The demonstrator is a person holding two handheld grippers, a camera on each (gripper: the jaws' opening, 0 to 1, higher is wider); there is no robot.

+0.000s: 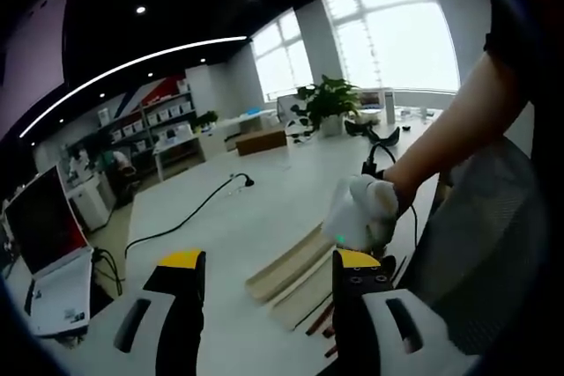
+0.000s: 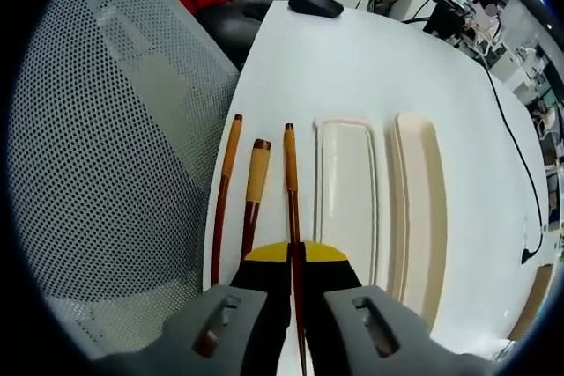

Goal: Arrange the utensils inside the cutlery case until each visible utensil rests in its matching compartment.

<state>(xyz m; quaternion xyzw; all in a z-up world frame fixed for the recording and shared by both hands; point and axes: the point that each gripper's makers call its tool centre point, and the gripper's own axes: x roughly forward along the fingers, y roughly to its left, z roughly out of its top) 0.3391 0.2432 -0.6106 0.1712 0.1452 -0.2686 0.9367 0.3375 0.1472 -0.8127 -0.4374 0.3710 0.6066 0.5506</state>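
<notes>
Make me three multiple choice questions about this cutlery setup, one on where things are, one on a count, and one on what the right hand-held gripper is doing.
1. Where do the wooden-handled utensils lie relative to the cutlery case in the right gripper view?
A. Inside it
B. On the table to its left
C. To its right

2. How many wooden-handled utensils are there?
A. One
B. Three
C. Five

3. What is the right hand-held gripper doing?
A. Shut on the rightmost utensil
B. Open over the case
C. Holding a mouse

Answers: 1 B, they lie on the white table beside the case; 2 B, three handles lie side by side; 3 A, the jaws meet around its shaft.
</notes>
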